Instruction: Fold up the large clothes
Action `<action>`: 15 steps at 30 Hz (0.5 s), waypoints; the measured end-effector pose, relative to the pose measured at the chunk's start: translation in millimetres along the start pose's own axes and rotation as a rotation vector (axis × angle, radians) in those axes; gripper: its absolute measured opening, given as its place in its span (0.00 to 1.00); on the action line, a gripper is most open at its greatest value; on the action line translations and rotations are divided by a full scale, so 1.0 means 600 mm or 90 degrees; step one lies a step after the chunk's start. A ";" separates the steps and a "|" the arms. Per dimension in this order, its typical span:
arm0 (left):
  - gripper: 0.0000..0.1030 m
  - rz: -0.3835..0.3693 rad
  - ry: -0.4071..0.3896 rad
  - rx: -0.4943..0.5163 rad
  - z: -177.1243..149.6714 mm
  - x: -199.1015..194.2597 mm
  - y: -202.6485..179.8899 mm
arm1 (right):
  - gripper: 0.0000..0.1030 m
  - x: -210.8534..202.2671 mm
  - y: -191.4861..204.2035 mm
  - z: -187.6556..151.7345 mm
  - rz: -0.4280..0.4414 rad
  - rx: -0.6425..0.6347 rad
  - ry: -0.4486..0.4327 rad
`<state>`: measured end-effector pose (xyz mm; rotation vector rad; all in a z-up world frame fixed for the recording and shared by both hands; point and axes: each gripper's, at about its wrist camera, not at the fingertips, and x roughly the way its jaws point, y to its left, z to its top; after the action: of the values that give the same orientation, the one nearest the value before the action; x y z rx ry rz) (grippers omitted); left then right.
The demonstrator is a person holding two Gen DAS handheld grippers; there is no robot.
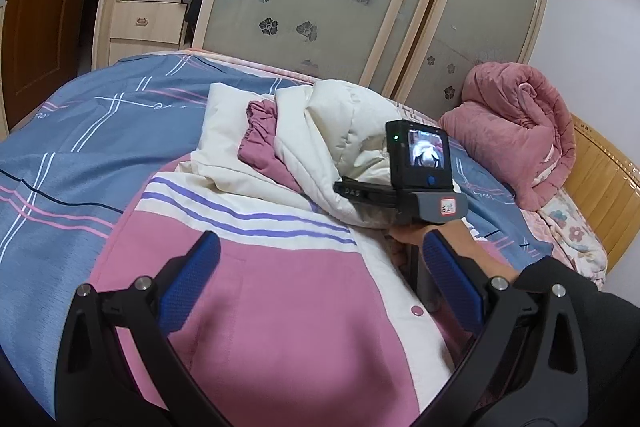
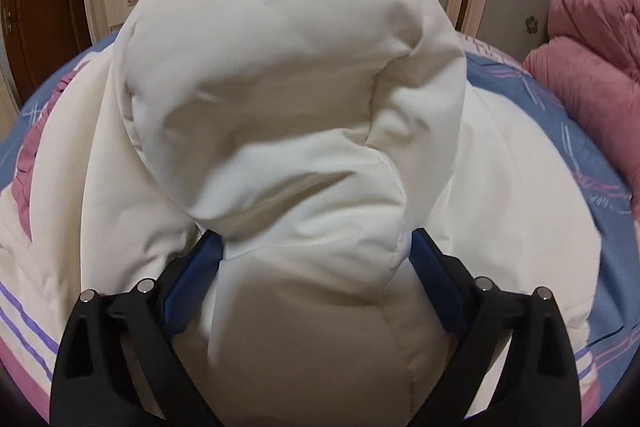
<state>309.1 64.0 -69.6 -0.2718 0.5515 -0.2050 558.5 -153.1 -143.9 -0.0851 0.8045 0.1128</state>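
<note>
Blue bedspread (image 1: 60, 147) lies bare beside the jacket (image 1: 280, 307) — left claw (image 1: 320, 279) spread, right claw (image 2: 316, 255) wide around its sleeve (image 2: 296, 107)

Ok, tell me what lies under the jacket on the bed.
Under the jacket lies the blue striped bedcover, seen around its edges. Whatever sits beneath the jacket's middle is covered by the padded fabric and cannot be seen.
</note>
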 end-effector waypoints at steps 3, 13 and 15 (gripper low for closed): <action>0.98 0.008 0.004 0.010 0.000 0.003 0.001 | 0.92 -0.004 -0.007 0.008 0.000 -0.003 -0.001; 0.98 0.035 0.005 0.021 -0.010 -0.004 0.000 | 0.99 -0.296 -0.069 -0.115 0.151 0.060 -0.219; 0.98 0.038 0.007 0.033 -0.016 -0.008 -0.006 | 0.99 -0.373 -0.077 -0.181 0.149 0.056 -0.260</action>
<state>299.2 59.7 -73.9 -0.2043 0.5641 -0.1624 333.1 -226.9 -55.5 0.1139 0.4071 0.3060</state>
